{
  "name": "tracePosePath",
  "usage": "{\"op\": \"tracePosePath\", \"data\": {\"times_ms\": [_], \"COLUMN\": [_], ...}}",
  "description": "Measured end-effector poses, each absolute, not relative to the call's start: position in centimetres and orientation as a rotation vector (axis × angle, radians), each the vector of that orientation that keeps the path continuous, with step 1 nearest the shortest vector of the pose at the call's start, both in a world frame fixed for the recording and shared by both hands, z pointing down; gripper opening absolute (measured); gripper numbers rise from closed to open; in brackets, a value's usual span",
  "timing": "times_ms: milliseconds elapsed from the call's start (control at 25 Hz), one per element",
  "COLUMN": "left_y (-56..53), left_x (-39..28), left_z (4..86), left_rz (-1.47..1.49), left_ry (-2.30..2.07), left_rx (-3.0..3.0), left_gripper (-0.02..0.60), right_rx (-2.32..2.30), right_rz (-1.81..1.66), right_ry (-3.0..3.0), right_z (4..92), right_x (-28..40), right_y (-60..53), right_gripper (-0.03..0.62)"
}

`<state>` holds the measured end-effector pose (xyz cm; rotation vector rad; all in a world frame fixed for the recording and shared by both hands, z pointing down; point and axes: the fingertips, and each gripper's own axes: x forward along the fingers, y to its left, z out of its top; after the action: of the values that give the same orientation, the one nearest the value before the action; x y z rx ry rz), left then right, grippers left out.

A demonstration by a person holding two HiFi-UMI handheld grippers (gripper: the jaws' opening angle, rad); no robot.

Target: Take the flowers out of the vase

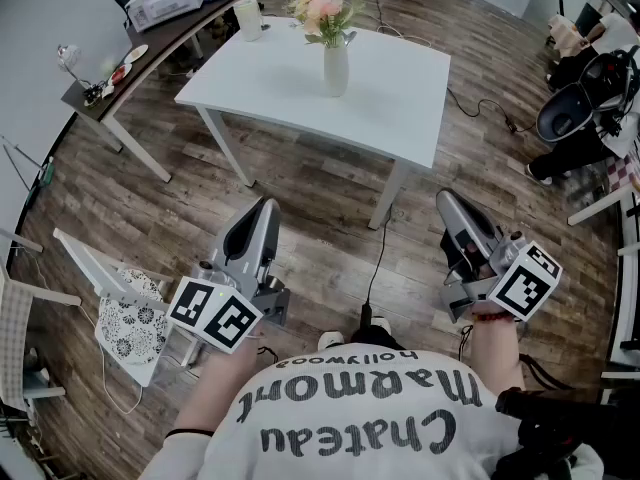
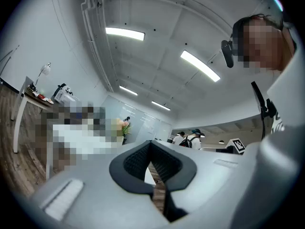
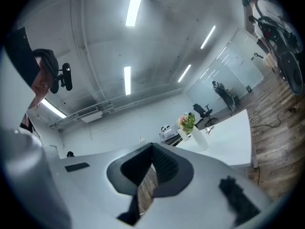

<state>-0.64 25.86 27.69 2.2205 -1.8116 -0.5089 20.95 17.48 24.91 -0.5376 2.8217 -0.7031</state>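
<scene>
Pink and cream flowers (image 1: 323, 10) stand upright in a white vase (image 1: 336, 68) on the white table (image 1: 400, 98) ahead of me. My left gripper (image 1: 262, 208) and right gripper (image 1: 447, 200) are held over the wooden floor, well short of the table, both shut with nothing between the jaws. The right gripper view has the vase (image 3: 199, 140) and flowers (image 3: 187, 122) beyond the closed right gripper (image 3: 152, 147). Far off in the left gripper view, past the closed left gripper (image 2: 151, 143), the flowers (image 2: 125, 126) are small and partly blurred.
A white jug (image 1: 248, 18) sits at the table's far left corner. A dark side desk (image 1: 150, 53) with a printer runs along the left wall. A white chair (image 1: 120, 313) stands at my lower left. A cable (image 1: 378, 258) crosses the floor. Prams (image 1: 575, 108) stand right.
</scene>
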Motion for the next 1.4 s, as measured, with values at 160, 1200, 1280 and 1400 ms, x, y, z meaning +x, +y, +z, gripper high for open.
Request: {"op": "tracePosePath", "data": {"times_ms": [160,1200,1280,1400], "left_y": [26.0,17.5,15.5,12.3], "left_x": [-0.9,-2.7,-3.0,-3.2], "left_z": [27.4,27.3,27.4,27.4], "left_rz": [-0.510,-0.406,-0.404,-0.409], "left_ry": [-1.805,-1.756,-1.767,-1.792], "left_rx": [2.233,2.394,2.374,2.346], "left_gripper": [0.002,0.002,0.002,0.002], "right_rx": [-0.541,-0.451,-0.415,-0.367], "right_rz": [-0.689,-0.744,-0.745,-0.739], "right_ry": [2.825,2.915,2.925,2.947], "right_z": [24.6,26.3,26.0,25.8], "right_x": [20.6,13.1,12.4,11.7], "right_y": [17.7,8.8,6.7,3.6], "right_gripper": [0.015,0.015,0.015,0.015]}}
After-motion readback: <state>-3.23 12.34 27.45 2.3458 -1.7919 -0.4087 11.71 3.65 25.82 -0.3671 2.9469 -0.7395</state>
